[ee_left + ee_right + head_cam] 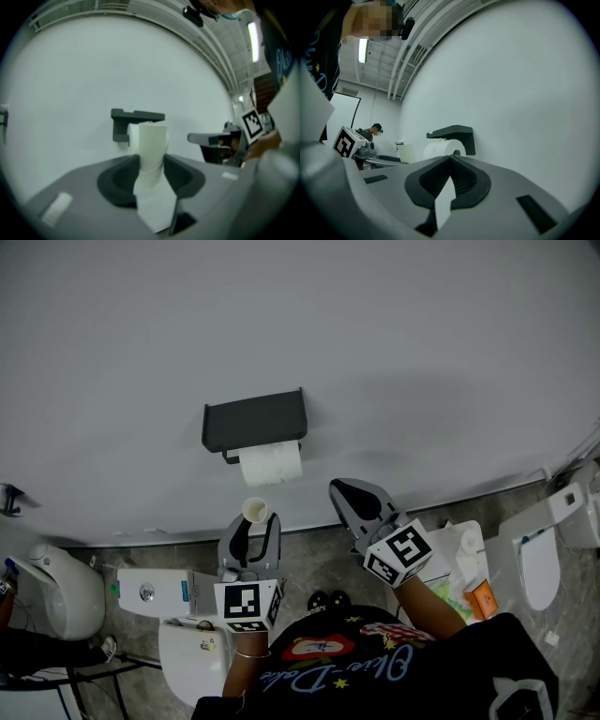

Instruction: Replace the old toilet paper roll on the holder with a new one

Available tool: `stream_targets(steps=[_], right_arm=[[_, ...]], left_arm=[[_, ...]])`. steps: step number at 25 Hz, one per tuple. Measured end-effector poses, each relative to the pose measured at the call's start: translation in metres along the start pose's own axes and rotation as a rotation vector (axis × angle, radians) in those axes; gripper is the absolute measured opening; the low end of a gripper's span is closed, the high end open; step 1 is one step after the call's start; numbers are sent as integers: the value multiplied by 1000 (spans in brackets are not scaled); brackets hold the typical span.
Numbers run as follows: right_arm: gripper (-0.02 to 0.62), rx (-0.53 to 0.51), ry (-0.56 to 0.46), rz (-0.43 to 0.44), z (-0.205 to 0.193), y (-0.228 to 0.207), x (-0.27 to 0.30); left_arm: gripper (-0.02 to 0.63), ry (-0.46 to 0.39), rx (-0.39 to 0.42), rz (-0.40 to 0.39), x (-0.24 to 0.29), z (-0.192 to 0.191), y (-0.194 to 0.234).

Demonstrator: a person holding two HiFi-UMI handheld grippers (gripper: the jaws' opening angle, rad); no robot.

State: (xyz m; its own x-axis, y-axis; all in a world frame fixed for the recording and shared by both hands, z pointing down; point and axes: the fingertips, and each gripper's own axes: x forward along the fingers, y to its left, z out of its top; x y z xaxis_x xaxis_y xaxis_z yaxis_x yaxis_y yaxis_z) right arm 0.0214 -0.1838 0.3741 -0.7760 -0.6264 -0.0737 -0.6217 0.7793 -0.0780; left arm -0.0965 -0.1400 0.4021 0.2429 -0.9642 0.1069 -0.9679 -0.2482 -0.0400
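Black holder (254,420) on the wall (394,343) — white paper roll (272,464) hangs beneath it.

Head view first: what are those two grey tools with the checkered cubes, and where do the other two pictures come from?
There is no robot here. A person holds a hand-worked clamp, called a gripper, in each hand, and the checkered cubes are parts of those grippers. The head view comes from a camera on the person's head. It looks down at a wall where a black holder carries a white paper roll. The other two pictures come from cameras riding on the grippers, each looking along its own two jaws. The left gripper is closed on a pale tube, probably the old roll's core, which stands upright between its jaws. The right gripper is shut, its jaws together. A toilet stands to the right.
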Motion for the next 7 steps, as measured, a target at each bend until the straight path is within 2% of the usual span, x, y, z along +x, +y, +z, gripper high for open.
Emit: stream_targets(steps=[7], right_arm=[[12, 3, -2, 6, 0, 2, -1]], left_arm=[[163, 7, 5, 4, -3, -1, 0]])
